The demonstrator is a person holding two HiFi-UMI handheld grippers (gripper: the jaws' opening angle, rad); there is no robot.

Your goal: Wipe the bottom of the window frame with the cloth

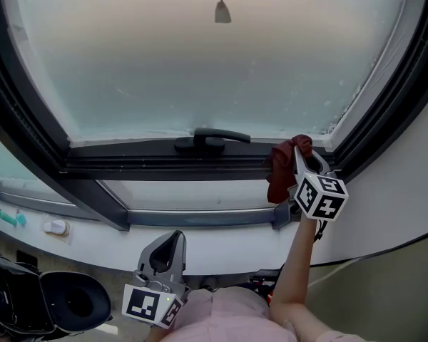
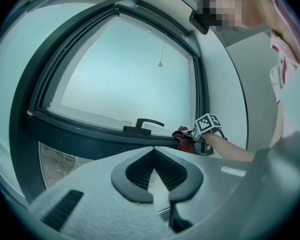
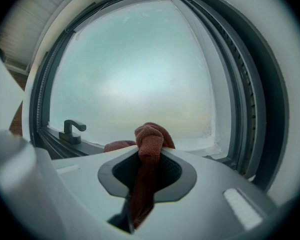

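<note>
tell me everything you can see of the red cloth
The rust-red woven cloth is bunched and clamped between the jaws of the right hand-held gripper, a wad poking out in front, a tail hanging below. It sits at the right end of the dark grey window frame's bottom rail; contact cannot be confirmed.

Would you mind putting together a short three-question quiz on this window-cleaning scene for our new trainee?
1. Multiple choice: what is clamped in the right gripper? A) a sponge B) a reddish cloth C) nothing
2. True or false: the left gripper is touching the window frame.
3. Fill in: the cloth is near the frame's bottom ___ corner, to the right of the handle.

Key: 1 B. 2 False; it is held low, away from the frame, jaws together and empty. 3 right.
</note>
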